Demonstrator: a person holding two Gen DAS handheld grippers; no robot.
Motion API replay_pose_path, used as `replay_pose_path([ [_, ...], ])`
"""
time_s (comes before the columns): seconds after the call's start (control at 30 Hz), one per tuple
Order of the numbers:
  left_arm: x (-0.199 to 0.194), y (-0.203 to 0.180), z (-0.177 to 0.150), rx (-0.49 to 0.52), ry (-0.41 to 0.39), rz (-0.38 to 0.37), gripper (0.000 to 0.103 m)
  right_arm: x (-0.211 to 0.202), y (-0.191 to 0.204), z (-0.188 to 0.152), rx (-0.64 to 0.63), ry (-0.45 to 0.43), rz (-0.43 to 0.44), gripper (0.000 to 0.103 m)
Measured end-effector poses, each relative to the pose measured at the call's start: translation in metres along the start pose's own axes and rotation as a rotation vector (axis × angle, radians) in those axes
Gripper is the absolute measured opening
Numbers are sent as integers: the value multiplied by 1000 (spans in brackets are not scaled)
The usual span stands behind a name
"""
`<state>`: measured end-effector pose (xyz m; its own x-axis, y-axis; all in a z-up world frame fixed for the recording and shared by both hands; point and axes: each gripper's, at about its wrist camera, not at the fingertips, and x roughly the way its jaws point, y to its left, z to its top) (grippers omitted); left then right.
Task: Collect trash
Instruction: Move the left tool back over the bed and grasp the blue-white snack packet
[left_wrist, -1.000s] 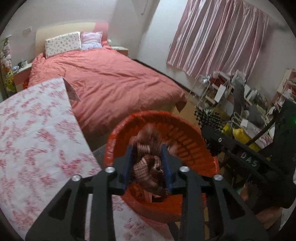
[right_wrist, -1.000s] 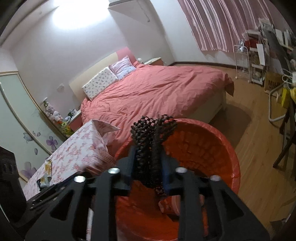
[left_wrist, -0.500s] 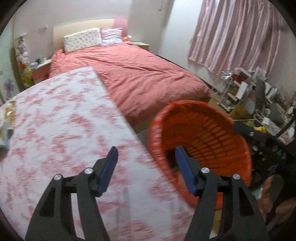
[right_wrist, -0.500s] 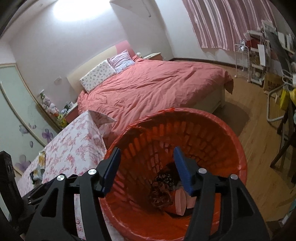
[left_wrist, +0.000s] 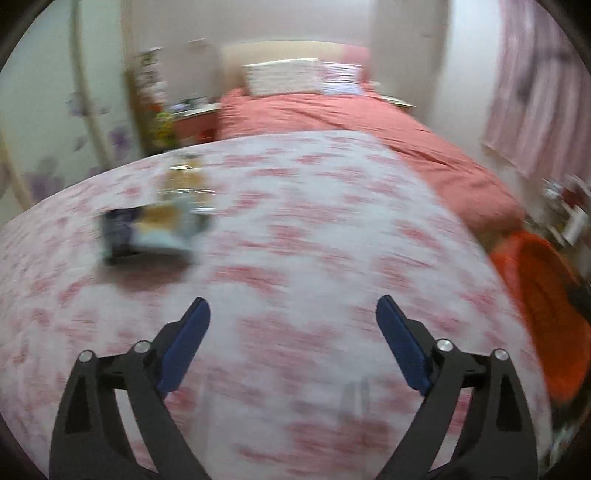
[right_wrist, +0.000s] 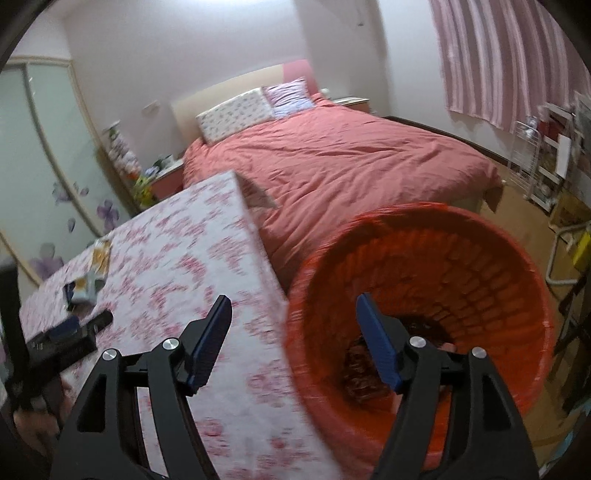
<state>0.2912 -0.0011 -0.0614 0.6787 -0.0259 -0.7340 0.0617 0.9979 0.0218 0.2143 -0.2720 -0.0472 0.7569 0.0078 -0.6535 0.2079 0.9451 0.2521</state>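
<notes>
My left gripper (left_wrist: 293, 308) hangs over the flowered tablecloth (left_wrist: 314, 258), its jaws opening wide with nothing between them. Ahead to its left lies a blurred snack wrapper (left_wrist: 155, 229), with a second clear wrapper (left_wrist: 184, 179) behind it. My right gripper (right_wrist: 293, 304) sits above the near rim of the orange basket (right_wrist: 480, 266), jaws opening and empty. Crumpled brown trash (right_wrist: 360, 373) lies at the basket's bottom. In the right wrist view the wrappers (right_wrist: 86, 286) rest at the table's far left, near the left gripper's (right_wrist: 88, 321) dark tip.
A bed with a pink cover (right_wrist: 351, 158) stands behind the table and basket. Striped curtains (right_wrist: 498, 55) hang at the right, with a cluttered rack (right_wrist: 546, 155) below them. In the left wrist view the basket (left_wrist: 546, 302) sits off the table's right edge.
Both grippers let go of their trash into the basket and opened. The left swung away to the left over the table, toward the wrappers. The right shifted left to the basket's rim.
</notes>
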Motion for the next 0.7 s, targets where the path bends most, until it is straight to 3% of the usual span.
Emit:
replay_pose_path([
  [0.2, 27, 52, 24, -117, 24, 152, 94, 14, 32, -2, -54, 39, 43, 70],
  [0.5, 61, 78, 39, -129, 69, 237, 92, 25, 64, -7, -100, 78, 92, 70],
  [0.7, 55, 119, 28, -183, 84, 256, 91, 29, 74, -9, -105, 96, 116, 70],
])
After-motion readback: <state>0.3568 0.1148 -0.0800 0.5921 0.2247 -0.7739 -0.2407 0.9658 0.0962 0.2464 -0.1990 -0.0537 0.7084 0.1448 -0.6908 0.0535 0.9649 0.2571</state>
